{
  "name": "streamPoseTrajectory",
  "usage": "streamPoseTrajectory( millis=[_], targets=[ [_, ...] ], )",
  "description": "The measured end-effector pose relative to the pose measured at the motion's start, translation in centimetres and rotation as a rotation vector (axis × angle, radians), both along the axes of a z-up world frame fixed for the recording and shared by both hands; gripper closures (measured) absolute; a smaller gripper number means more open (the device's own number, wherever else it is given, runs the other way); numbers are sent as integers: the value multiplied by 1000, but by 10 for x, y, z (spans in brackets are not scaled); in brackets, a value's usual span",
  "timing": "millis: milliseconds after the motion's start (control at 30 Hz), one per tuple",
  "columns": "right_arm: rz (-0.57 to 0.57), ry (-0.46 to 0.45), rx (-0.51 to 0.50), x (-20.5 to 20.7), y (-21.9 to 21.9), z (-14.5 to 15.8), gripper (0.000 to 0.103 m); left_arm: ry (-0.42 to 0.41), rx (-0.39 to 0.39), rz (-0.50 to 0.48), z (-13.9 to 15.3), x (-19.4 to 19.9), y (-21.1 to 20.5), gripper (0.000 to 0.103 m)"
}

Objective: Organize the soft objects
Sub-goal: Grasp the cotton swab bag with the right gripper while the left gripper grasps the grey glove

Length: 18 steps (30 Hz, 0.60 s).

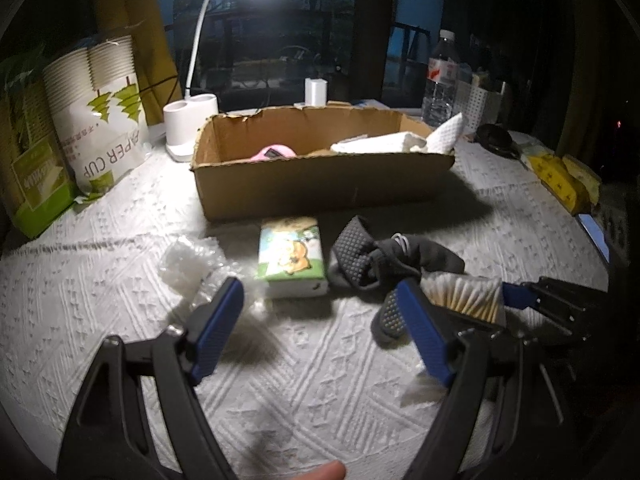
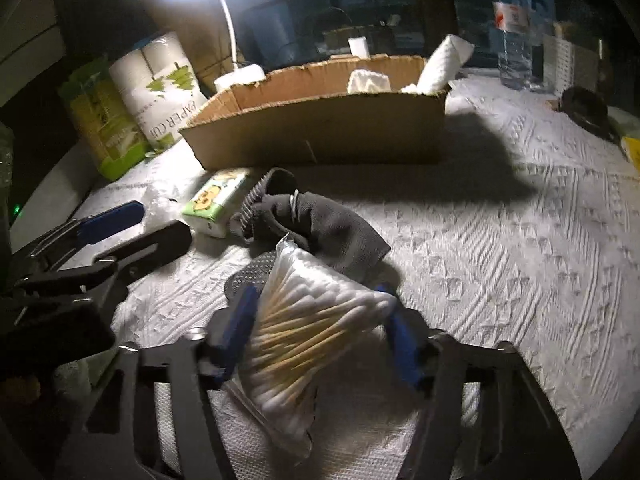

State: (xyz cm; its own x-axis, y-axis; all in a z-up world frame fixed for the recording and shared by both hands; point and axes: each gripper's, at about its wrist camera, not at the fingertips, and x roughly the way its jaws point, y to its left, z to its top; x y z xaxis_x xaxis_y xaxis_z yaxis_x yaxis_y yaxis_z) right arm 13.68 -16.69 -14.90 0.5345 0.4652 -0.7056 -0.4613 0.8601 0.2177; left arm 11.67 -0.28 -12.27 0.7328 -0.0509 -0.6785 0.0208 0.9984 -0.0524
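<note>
Lamplight falls on a white embossed tablecloth (image 1: 320, 380) with a cardboard box (image 1: 320, 184) at the back. From left to right lie crumpled clear wrap (image 1: 188, 264), a tissue pack (image 1: 292, 256), dark grip-dot socks (image 1: 372, 264) and a bag of cotton swabs (image 2: 316, 320). The left gripper (image 1: 320, 320) hangs wide apart and empty before the tissue pack. The right gripper (image 2: 320, 336) brackets the swab bag, which looks clamped. The bag looks light, with slick film; a hold across the swab sticks' middle seems safest.

The right gripper (image 2: 320, 332) clamps a bag of cotton swabs (image 2: 308, 332) — dark socks (image 2: 320, 220) at twelve o'clock, touching it.
</note>
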Motion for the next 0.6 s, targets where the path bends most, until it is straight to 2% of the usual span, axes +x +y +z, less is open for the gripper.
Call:
streamPoseTrajectory(
  millis=[200,600],
  targets=[
    [20,-40,14,0,-11,8,53,0,20,-14,2,9,-15,22],
    [-77,-70,37,27,-67,19,53,26,83,-68,0,38,-50,22]
  ],
)
